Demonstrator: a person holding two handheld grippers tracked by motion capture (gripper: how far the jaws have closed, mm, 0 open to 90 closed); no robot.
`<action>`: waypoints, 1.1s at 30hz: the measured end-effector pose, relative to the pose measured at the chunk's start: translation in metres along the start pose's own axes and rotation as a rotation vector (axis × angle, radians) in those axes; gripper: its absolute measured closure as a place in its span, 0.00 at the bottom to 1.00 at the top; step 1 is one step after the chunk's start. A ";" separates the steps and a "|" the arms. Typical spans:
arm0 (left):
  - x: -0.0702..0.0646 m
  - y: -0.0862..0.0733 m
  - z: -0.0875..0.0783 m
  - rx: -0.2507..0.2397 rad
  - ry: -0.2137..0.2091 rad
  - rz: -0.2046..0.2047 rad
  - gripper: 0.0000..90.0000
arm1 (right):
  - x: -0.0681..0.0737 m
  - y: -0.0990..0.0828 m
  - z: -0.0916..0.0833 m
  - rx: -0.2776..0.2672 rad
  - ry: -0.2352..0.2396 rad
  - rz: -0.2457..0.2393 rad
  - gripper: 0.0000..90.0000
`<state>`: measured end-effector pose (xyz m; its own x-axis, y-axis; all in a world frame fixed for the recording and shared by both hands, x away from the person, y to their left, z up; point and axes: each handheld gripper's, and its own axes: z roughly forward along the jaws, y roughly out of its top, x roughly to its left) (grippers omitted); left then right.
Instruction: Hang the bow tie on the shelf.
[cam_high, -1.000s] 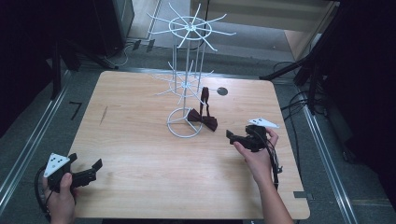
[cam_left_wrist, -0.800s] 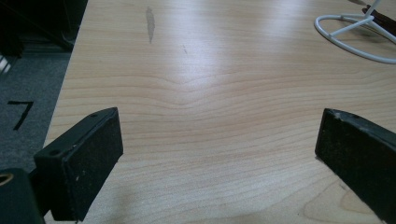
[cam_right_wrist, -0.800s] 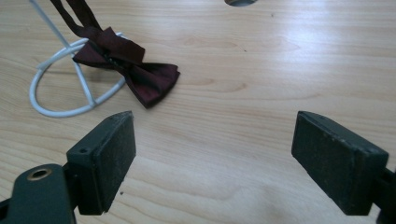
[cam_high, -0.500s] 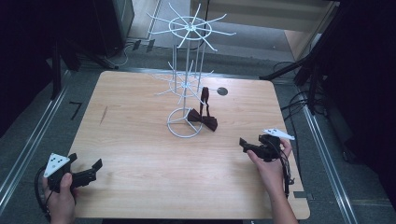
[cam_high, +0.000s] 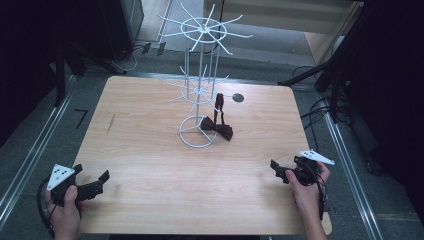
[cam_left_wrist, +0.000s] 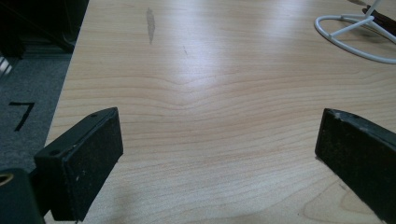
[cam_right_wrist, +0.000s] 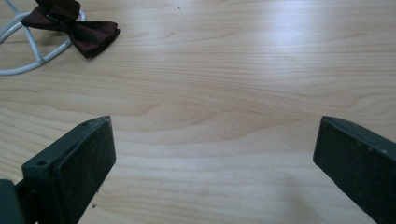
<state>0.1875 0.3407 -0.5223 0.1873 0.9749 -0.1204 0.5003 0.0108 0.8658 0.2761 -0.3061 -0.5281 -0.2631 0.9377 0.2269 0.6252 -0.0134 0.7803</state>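
- Bow tie lies on the table at the stand base, its strap hanging from a lower hook; the bow rests on the base ring's 3 o'clock edge.
- My right gripper sits at the table's 4 o'clock, jaws wide apart and just opened further, nothing between them.
- In the right gripper view the tie is at 10 o'clock from the jaws, well apart, long axis running 10-to-4.
- My left gripper rests at the table's 8 o'clock, jaws apart, bare wood between them.
- In the left gripper view the stand ring is at 1 o'clock, far off.
- Right hand is nearer the tie than the left hand; I judge a next reach falls to the right.
- Writing: a "7" on the floor left of the table, also in the left gripper view. No brands readable.
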 end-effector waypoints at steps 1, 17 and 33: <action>0.000 0.000 0.000 0.000 0.000 0.001 0.02 | -0.003 -0.002 -0.003 -0.003 -0.005 -0.002 0.00; -0.001 0.000 0.000 -0.001 0.001 0.005 0.02 | -0.037 -0.030 -0.031 -0.004 -0.057 0.041 0.00; -0.002 0.000 0.000 0.005 0.003 0.009 0.02 | -0.066 -0.056 -0.060 -0.023 -0.052 0.082 0.00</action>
<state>0.1872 0.3392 -0.5223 0.1894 0.9756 -0.1113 0.5029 0.0010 0.8643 0.2144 -0.3878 -0.5517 -0.1729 0.9498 0.2609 0.6258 -0.0986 0.7737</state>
